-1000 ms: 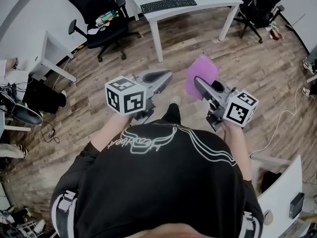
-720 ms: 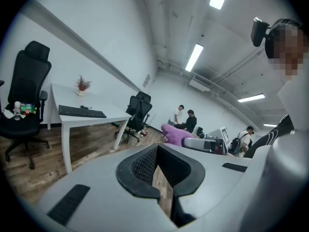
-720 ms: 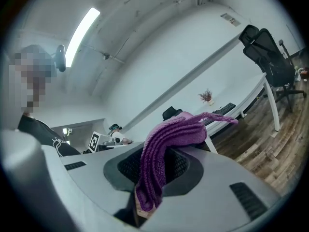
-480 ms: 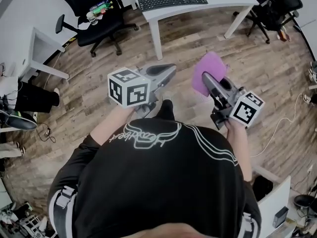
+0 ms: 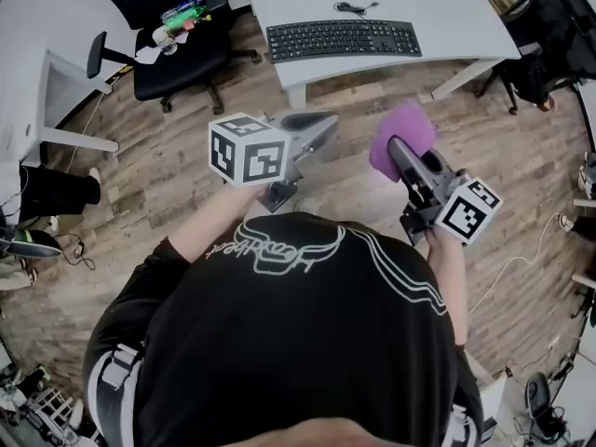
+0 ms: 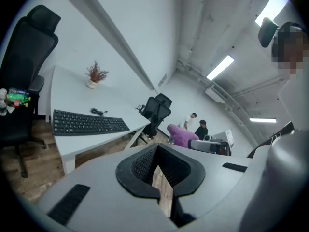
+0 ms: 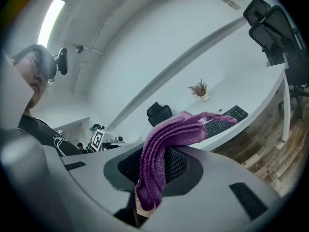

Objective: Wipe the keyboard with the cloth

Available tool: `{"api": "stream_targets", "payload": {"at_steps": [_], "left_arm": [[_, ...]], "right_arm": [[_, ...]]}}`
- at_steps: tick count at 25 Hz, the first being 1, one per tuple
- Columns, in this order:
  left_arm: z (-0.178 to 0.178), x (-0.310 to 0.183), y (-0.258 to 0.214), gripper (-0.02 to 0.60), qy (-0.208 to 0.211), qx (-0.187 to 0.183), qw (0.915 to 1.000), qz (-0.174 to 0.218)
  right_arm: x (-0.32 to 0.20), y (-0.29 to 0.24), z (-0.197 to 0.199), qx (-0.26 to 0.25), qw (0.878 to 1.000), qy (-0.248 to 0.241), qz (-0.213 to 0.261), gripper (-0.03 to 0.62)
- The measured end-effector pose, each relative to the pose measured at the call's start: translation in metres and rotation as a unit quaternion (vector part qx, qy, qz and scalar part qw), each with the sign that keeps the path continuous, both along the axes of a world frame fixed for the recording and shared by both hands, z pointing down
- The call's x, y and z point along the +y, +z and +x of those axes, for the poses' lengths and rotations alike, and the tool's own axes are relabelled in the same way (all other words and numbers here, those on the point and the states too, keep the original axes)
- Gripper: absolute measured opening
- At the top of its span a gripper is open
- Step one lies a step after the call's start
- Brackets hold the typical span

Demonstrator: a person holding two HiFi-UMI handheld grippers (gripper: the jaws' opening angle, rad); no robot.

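Cloth [image 7: 164, 149] sits pinched in right tongs [image 5: 402, 152]; left tongs [image 5: 324, 122] closed, empty; plant [image 6: 95, 75] shows only in gripper views.

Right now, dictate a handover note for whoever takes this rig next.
Left claw: shut, nothing in it.
Right claw: shut on the cloth, which sticks out past the tips.
Keyboard: lies on the white desk ahead; neither claw touches it.
Done: cloth is in hand.
Left: reach the desk and wipe the keyboard.
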State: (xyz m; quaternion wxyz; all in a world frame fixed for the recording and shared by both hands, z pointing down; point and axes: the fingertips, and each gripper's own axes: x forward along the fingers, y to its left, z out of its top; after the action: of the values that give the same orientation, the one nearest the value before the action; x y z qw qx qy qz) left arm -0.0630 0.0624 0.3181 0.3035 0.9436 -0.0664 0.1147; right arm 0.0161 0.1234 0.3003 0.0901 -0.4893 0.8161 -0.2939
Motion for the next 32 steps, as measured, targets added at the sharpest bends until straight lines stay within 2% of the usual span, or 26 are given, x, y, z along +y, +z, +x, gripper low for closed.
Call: {"api": "stream_targets", "payload": {"at_steps": [3,7,17,32], "left_arm": [[0.013,-0.027,-0.001,0.005,0.001,-0.002,1.0000,0.008],[0.027,-0.051,0.007,0.005,-0.005,-0.005,1.0000,-0.006],[0.056,-0.115,0.024,0.005,-0.059,-0.029,0.9977,-0.014],[0.100,-0.214,0.070,0.005,-0.128,-0.060,0.9880,-0.063]], "right_arm": [[-0.027,0.003,0.007,0.007,1.000,-0.011,-0.006,0.060],[-0.053,0.011,0.018,0.005,1.000,-0.021,-0.013,0.060],[-0.132,0.024,0.055,0.001,0.996,-0.082,-0.027,0.060],[-0.248,0.069,0.095,-0.002,0.983,-0.168,-0.075,0.060]]}}
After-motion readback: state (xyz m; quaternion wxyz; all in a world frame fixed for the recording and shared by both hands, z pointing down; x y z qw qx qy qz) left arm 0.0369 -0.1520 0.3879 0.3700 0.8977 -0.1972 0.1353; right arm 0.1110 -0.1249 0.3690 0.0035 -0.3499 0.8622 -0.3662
